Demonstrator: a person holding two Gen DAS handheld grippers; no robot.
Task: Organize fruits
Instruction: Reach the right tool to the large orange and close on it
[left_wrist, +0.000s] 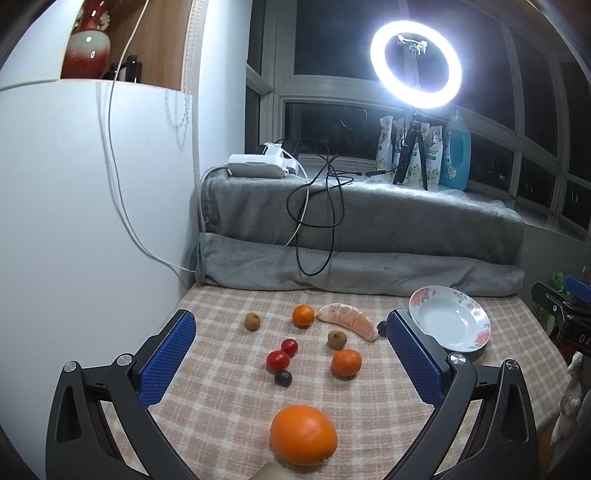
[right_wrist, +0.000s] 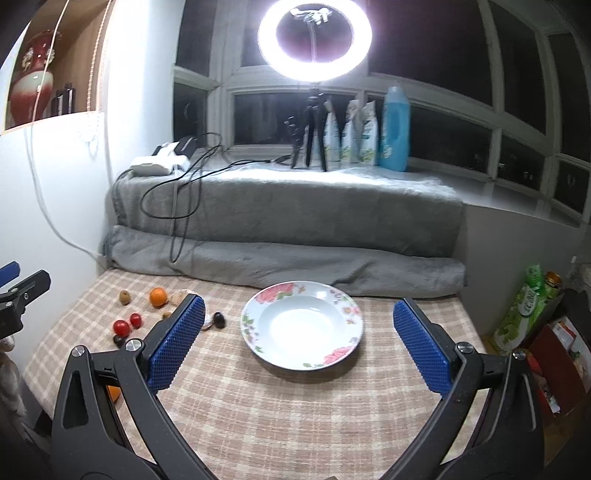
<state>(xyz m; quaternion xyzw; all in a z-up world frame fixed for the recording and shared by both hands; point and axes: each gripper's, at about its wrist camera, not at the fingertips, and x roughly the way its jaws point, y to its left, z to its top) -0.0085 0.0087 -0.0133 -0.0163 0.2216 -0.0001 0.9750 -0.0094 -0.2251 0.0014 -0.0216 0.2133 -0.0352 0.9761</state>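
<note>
In the left wrist view, the left gripper hangs released over the checked tablecloth, its 2 blue pads spread wide with nothing between them. The fruit lies scattered on the cloth between the pads. Nearest the camera is a large orange. Farther in sit a dark grape just beside 2 red cherry tomatoes, and to their right a small tangerine. A brown kiwi lies just beyond that tangerine, a second kiwi lies at far left, and a second tangerine touches a peeled citrus segment. At far right stands a floral plate, with no fruit in it. A lit ring light stands on the grey blanket ledge behind.

In the right wrist view, the right gripper is likewise released, its pads wide apart and holding nothing, hovering near the plate, which sits between them toward the far side. The fruit group lies well to the left: tomatoes, tangerine and kiwi, partly hidden by the left pad. A blue bottle stands on the ledge.
</note>
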